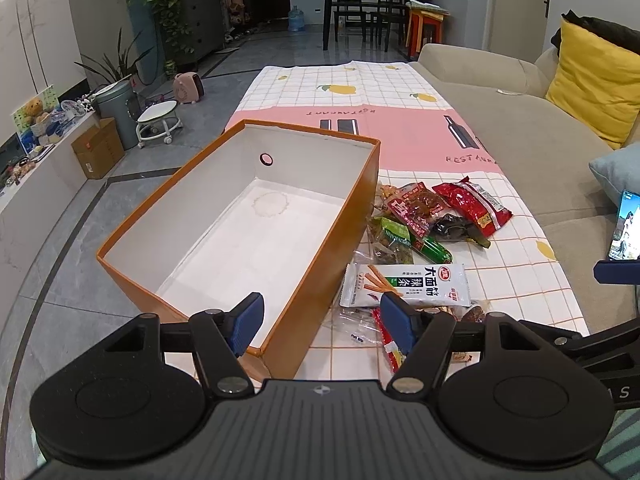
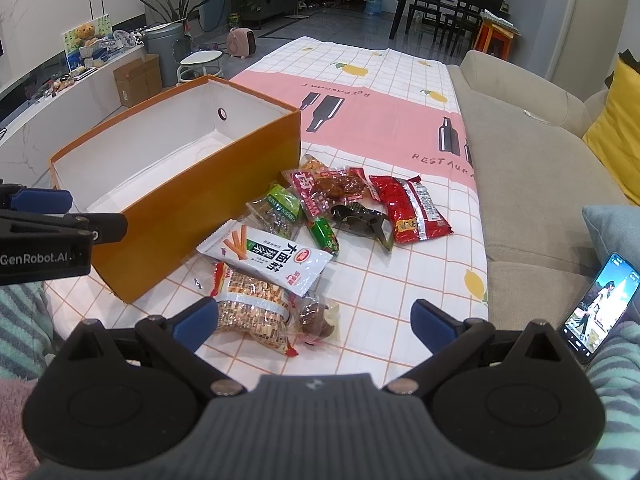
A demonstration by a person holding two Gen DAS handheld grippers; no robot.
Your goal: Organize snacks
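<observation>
An orange cardboard box [image 1: 332, 236] [image 2: 188, 204] with a white, empty inside stands on the table. Right of it lies a heap of snack packets: a white packet with green print [image 1: 404, 284] [image 2: 272, 256], a red packet [image 1: 474, 202] [image 2: 416, 208], a green packet [image 2: 280, 208] and a brown patterned packet [image 2: 252, 308]. My left gripper [image 1: 322, 320] is open above the box's near right corner, holding nothing. My right gripper [image 2: 314, 320] is open just above the table, with the brown patterned packet by its left finger [image 2: 196, 320].
The table wears a checked cloth with a pink band [image 1: 400, 132]. A beige sofa [image 2: 520, 168] runs along the table's right side, with a lit phone [image 2: 596, 308] near my right gripper. The left gripper's body [image 2: 48, 236] shows at the left of the right wrist view.
</observation>
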